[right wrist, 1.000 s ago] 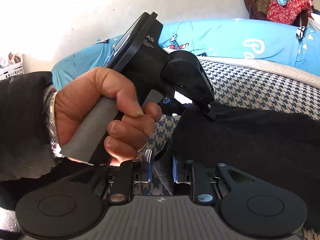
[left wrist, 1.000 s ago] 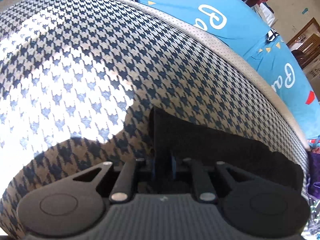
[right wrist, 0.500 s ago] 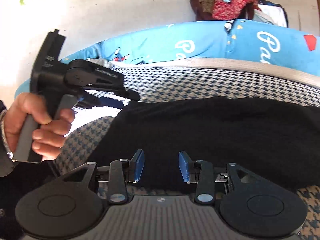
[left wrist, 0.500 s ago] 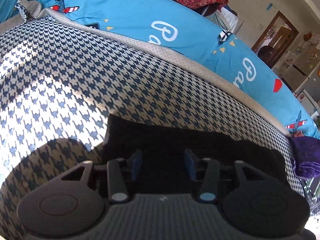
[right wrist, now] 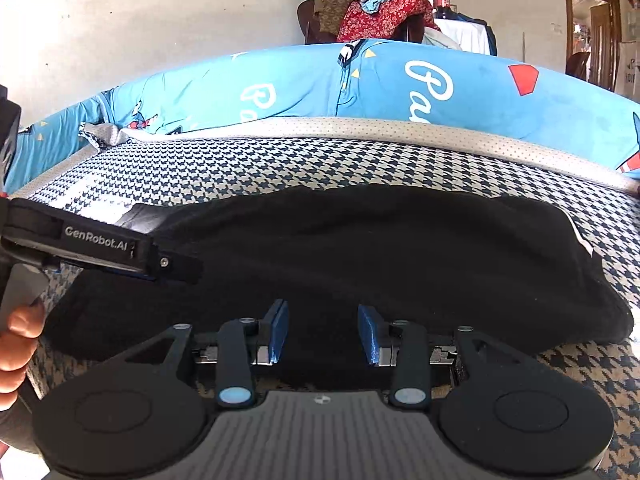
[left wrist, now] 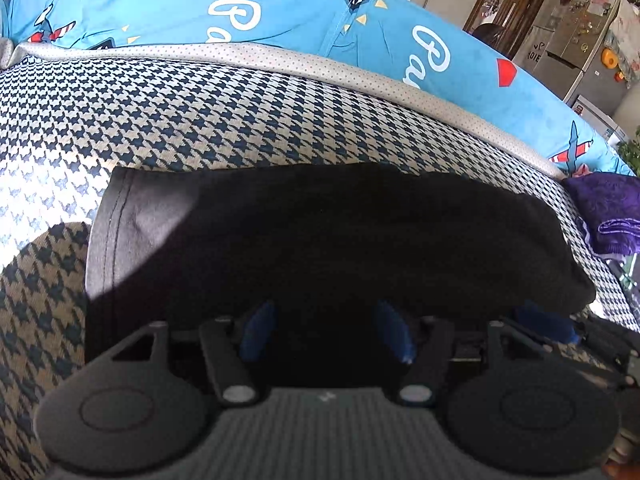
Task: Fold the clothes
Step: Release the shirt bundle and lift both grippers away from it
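A black folded cloth garment [right wrist: 360,256] lies on the blue-and-cream houndstooth bed cover [right wrist: 320,164], its long axis running left to right across the middle of both wrist frames, directly ahead of and under both pairs of fingers. The left gripper [left wrist: 326,332] sits at the garment's near edge toward its grey-hemmed left end, its blue fingers [left wrist: 258,330] opening with only loose cloth between them, gripping nothing. The right gripper [right wrist: 322,332] hovers at mid-length, fingers [right wrist: 278,330] moderately apart and empty, so either hand looks equally near for the next fold.
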Demonstrator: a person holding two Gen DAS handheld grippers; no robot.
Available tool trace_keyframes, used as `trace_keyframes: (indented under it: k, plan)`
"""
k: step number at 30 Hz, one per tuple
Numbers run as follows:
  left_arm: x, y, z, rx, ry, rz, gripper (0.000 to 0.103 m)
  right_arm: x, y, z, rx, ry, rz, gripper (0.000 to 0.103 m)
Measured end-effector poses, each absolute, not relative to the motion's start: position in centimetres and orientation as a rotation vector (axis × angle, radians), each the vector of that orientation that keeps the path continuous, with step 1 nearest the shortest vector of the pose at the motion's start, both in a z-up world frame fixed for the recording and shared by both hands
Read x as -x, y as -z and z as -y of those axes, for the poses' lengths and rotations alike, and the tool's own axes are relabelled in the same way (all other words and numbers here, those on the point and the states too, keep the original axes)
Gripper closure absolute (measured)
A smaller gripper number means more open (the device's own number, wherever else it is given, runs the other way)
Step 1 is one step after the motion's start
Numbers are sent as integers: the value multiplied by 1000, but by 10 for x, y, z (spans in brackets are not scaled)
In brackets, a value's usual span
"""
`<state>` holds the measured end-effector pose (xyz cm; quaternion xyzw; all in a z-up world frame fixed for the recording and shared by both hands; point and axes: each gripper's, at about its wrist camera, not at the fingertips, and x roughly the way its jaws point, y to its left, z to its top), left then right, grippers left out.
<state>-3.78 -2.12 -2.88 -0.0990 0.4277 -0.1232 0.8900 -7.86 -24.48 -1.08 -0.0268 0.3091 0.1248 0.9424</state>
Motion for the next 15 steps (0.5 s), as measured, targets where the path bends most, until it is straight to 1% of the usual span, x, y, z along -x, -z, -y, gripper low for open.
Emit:
trace_keyframes:
  k: [3, 5, 6, 8, 11, 15]
  plan:
    - [44, 30, 24, 185, 251, -874, 41, 77, 13, 245, 59, -241, -616, 65]
    - [48, 32, 27, 169, 251, -872, 32, 75, 15, 244, 64, -232, -618, 65]
    - [51, 33, 29, 155, 253, -871, 30, 74, 17, 244, 69, -229, -626, 65]
    - [57, 34, 37, 104, 256, -867, 21, 71, 23, 242, 82, -222, -656, 65]
    - [68, 37, 47, 38, 256, -857, 13, 71, 31, 240, 109, -217, -676, 64]
    - [79, 39, 55, -6, 251, -848, 8, 77, 31, 239, 133, -209, -680, 63]
